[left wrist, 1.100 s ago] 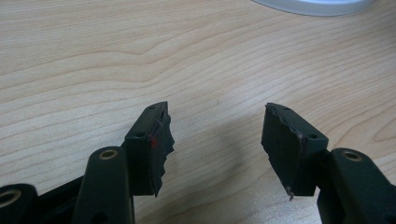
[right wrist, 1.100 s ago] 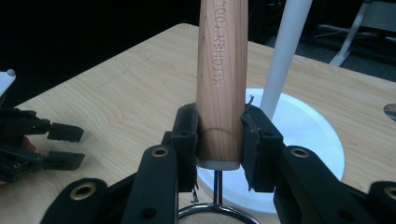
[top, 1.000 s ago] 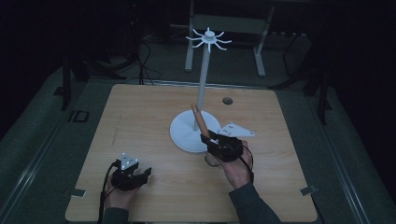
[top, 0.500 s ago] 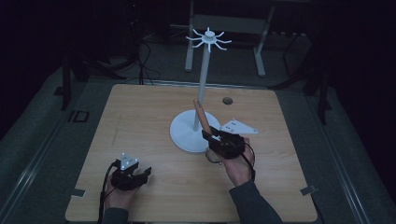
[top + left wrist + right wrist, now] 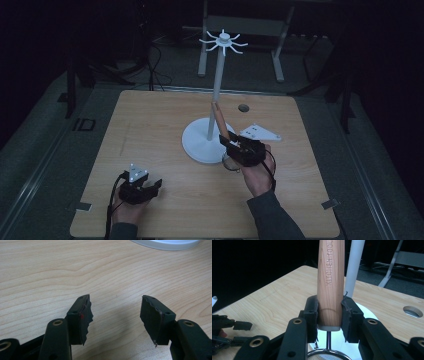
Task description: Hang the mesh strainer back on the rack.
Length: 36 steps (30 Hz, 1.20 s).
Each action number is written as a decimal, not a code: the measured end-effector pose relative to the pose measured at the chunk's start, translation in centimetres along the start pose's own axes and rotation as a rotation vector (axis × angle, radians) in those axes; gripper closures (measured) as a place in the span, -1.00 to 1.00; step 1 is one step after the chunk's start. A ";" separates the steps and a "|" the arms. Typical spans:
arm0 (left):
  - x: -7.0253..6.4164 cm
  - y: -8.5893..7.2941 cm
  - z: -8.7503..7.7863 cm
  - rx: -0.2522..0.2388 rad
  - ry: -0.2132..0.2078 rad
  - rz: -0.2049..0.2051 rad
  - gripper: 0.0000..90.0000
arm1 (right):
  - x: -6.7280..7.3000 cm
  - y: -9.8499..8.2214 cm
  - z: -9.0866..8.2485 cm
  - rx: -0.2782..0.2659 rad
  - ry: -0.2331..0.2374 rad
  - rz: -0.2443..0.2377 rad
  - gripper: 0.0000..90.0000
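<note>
- The right gripper is clamped on the wooden handle of a small strainer, just above its metal neck, holding it upright beside the pole of the white hook stand.
- The left gripper rests on the table with its jaws apart and nothing between them.
- Judged step: carrying the strainer to hang it; the next move calls for lifting the handle's end up to a hook at the stand's top.
</note>
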State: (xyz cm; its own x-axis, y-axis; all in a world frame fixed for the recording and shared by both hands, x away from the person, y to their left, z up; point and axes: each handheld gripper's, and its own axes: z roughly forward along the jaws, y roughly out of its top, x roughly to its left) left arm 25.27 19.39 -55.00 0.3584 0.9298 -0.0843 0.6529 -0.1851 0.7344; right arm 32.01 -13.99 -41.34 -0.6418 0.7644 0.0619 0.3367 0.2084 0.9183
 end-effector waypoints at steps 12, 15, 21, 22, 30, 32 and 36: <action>0.0 0.0 0.0 -0.001 0.000 -0.001 -0.07 | -0.5 0.7 -0.3 -0.029 -0.019 0.013 0.53; 0.0 0.0 0.0 0.001 0.000 0.001 -0.07 | -0.6 0.9 -0.4 -0.035 -0.022 0.014 0.54; 0.0 0.0 0.0 0.001 0.000 0.000 -0.07 | -0.8 1.4 -0.7 -0.051 -0.028 0.021 0.53; 0.0 0.0 0.0 0.001 0.000 0.001 -0.07 | -0.8 1.5 -0.7 -0.053 -0.029 0.019 0.53; 0.0 0.0 0.0 0.002 -0.001 0.001 -0.07 | -1.1 2.0 -0.9 -0.071 -0.034 0.026 0.53; 0.0 0.0 0.0 0.001 0.000 0.001 -0.07 | -1.2 2.1 -1.0 -0.072 -0.033 0.029 0.53; 0.0 0.0 0.0 0.001 0.000 0.000 -0.08 | -1.4 2.4 -1.1 -0.084 -0.034 0.036 0.53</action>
State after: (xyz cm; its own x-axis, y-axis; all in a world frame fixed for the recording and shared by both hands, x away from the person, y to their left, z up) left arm 25.28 19.38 -55.02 0.3586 0.9297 -0.0841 0.6537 -0.1858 0.7336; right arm 32.92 -15.21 -38.78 -0.6062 0.7910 0.0833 0.2991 0.1296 0.9454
